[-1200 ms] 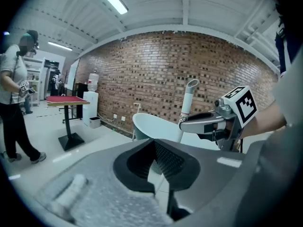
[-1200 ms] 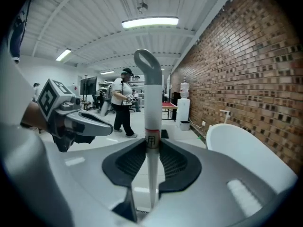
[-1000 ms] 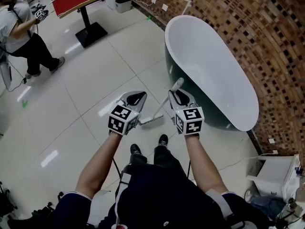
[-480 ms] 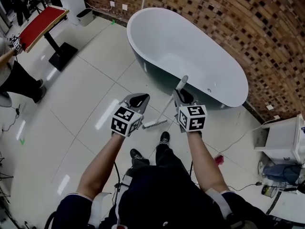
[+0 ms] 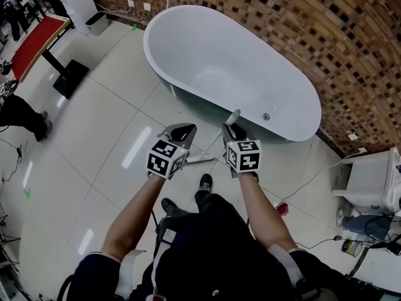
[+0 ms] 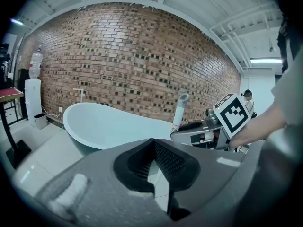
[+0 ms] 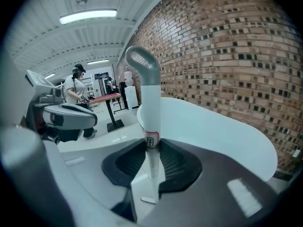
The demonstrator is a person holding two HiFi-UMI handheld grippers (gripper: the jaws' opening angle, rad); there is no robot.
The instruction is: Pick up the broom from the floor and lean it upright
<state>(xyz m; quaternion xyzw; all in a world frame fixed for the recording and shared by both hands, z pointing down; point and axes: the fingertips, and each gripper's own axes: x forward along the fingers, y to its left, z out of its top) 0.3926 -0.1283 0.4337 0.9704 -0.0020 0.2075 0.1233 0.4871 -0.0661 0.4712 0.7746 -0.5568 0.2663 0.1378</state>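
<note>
Lifting appears done; the placing step is judged in hand. The right tool (image 5: 231,129) is clamping the broom (image 7: 149,98) by its handle, brush end hanging low to its left. The left tool (image 5: 179,130) is standing narrowly parted, empty. Next move calls for leaning the handle on the bathtub (image 5: 225,61) ahead.

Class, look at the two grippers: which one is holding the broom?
The right gripper: its jaws clamp the broom by its white handle. The left gripper has nothing between its jaws.
</note>
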